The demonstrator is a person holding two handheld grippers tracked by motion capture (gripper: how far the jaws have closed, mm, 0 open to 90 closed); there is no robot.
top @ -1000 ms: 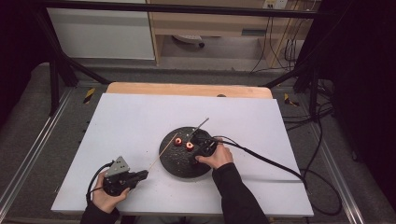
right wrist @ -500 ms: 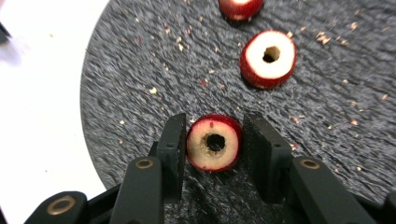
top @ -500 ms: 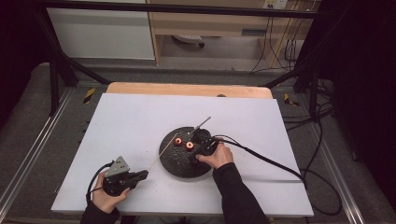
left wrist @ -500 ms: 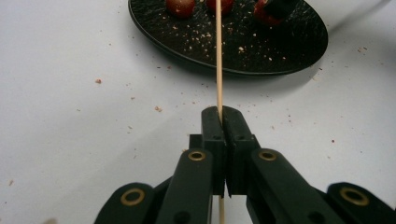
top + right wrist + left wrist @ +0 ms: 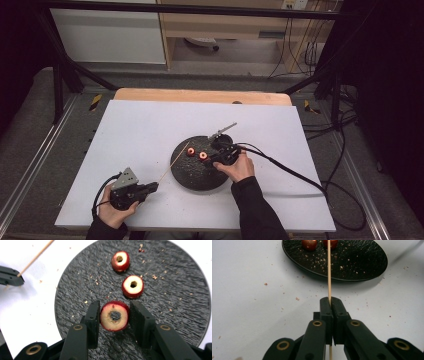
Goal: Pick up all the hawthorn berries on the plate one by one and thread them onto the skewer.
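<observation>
A round black plate [image 5: 196,175] sits in the middle of the white table. Two cored red fruit pieces [image 5: 191,152] [image 5: 203,155] lie on it. My right gripper [image 5: 216,156] is over the plate, and in the right gripper view it [image 5: 115,304] is shut on a third cored red fruit piece [image 5: 114,315]. The other two pieces [image 5: 120,261] [image 5: 132,286] lie beyond it. My left gripper [image 5: 154,187], near the front left, is shut on a thin wooden skewer [image 5: 172,162]. In the left gripper view the skewer [image 5: 329,270] points from the jaws [image 5: 331,299] toward the plate [image 5: 352,262].
A thin metal tool [image 5: 222,131] lies at the plate's far edge. The right gripper's cable [image 5: 285,170] trails off to the right across the table [image 5: 140,125]. Crumbs are scattered on the plate and around it. A wooden strip [image 5: 200,96] borders the far edge.
The right hand and its gripper have shifted slightly to the right over the plate. The left gripper and skewer have stayed put.
</observation>
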